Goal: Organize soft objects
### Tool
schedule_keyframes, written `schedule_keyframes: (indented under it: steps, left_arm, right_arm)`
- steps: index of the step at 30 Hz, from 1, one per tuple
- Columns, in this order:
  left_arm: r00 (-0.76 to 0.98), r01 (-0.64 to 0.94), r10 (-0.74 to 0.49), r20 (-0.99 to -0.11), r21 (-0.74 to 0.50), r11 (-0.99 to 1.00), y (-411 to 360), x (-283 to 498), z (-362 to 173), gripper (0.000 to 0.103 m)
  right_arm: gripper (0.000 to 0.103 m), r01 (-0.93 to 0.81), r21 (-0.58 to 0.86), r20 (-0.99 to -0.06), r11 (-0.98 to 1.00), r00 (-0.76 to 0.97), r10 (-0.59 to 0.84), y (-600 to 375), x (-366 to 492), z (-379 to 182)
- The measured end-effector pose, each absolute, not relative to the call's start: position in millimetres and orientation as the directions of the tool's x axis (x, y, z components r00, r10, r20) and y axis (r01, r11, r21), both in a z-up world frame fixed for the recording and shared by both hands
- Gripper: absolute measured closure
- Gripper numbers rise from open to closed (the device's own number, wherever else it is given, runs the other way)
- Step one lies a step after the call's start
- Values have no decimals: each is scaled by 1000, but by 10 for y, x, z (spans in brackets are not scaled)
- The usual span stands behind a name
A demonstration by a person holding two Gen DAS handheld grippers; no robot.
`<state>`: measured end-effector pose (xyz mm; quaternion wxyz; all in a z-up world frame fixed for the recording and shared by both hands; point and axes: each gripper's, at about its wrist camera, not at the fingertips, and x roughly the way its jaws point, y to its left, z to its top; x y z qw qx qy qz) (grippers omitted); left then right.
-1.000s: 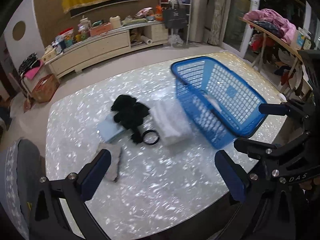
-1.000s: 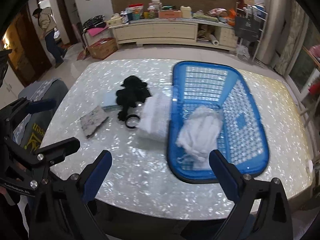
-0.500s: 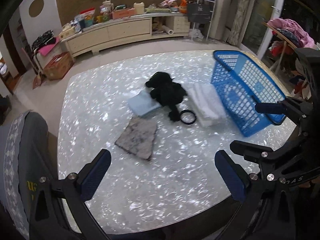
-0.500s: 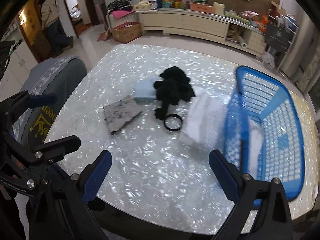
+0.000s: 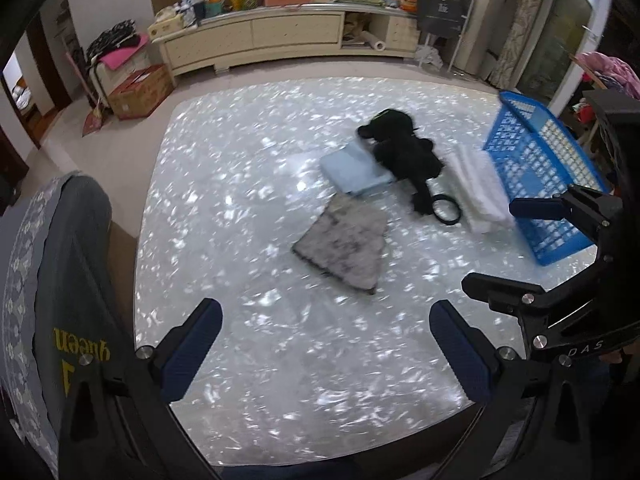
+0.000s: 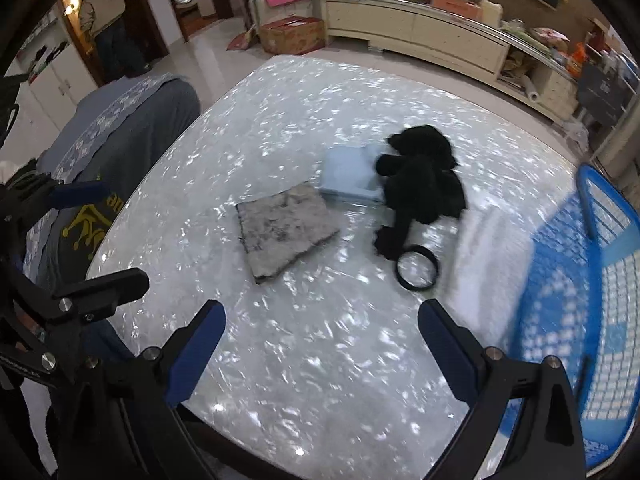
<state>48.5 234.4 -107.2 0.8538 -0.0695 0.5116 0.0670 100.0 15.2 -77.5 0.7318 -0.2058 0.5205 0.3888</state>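
Note:
On the white pearly table point(image 5: 248, 184) lie a grey folded cloth point(image 5: 342, 244) point(image 6: 284, 228), a light blue folded cloth point(image 5: 354, 170) point(image 6: 348, 174), a black fuzzy garment point(image 5: 404, 152) point(image 6: 420, 176) with a black ring point(image 5: 445, 209) point(image 6: 416, 268), and a white folded towel point(image 5: 480, 192) point(image 6: 484, 256). A blue basket point(image 5: 548, 176) point(image 6: 580, 280) stands at the right. My left gripper point(image 5: 326, 344) is open and empty above the near table edge. My right gripper point(image 6: 320, 344) is open and empty, also near the front edge.
A chair with a grey cover point(image 5: 52, 304) point(image 6: 120, 128) stands at the table's left. A cream sideboard point(image 5: 280, 36) with clutter runs along the far wall. A cardboard box point(image 5: 140, 90) sits on the floor. A person point(image 6: 100, 20) stands in a doorway.
Both grippers have swung to the left, from over the basket toward the grey cloth. The basket now sits at the right edge of both views. Both stay open.

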Motion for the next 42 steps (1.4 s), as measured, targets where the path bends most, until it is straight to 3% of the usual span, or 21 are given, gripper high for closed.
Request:
schedule_keyframes:
  steps: [10, 24, 29, 31, 32, 34, 35, 36, 42]
  left_arm:
    - [382, -289, 105, -918, -10, 957, 2811, 380, -1498, 0]
    - [336, -301, 53, -940, -54, 952, 2996, 451, -1835, 0]
    - [338, -299, 43, -940, -64, 952, 2995, 513, -1847, 0]
    - [339, -298, 40, -940, -68, 952, 2994, 521, -1849, 0]
    - [342, -297, 38, -939, -70, 952, 2991, 523, -1847, 0]
    - [347, -300, 38, -937, -73, 951, 2994, 523, -1842, 0]
    - [348, -302, 38, -937, -74, 950, 2999, 519, -1840, 0]
    - [349, -304, 38, -936, -75, 950, 3003, 517, -1840, 0]
    - [372, -312, 32, -928, -93, 946, 2990, 471, -1783, 0]
  right_arm:
    - [9, -862, 75, -933, 502, 118, 341, 633, 928, -1140]
    - [30, -873, 73, -967, 483, 57, 248, 965, 1015, -1695]
    - [52, -880, 72, -962, 469, 63, 266, 996, 996, -1648]
    - [56, -884, 74, -961, 462, 60, 269, 1008, 990, -1634]
    - [66, -885, 75, -960, 459, 61, 274, 1027, 984, -1625]
    - [71, -887, 75, -957, 456, 64, 282, 1042, 973, -1608]
    - [84, -888, 76, -956, 454, 65, 287, 1057, 966, -1608]
    - [90, -888, 74, -955, 454, 68, 289, 1068, 963, -1600]
    - [92, -868, 84, -953, 489, 74, 294, 916, 993, -1536]
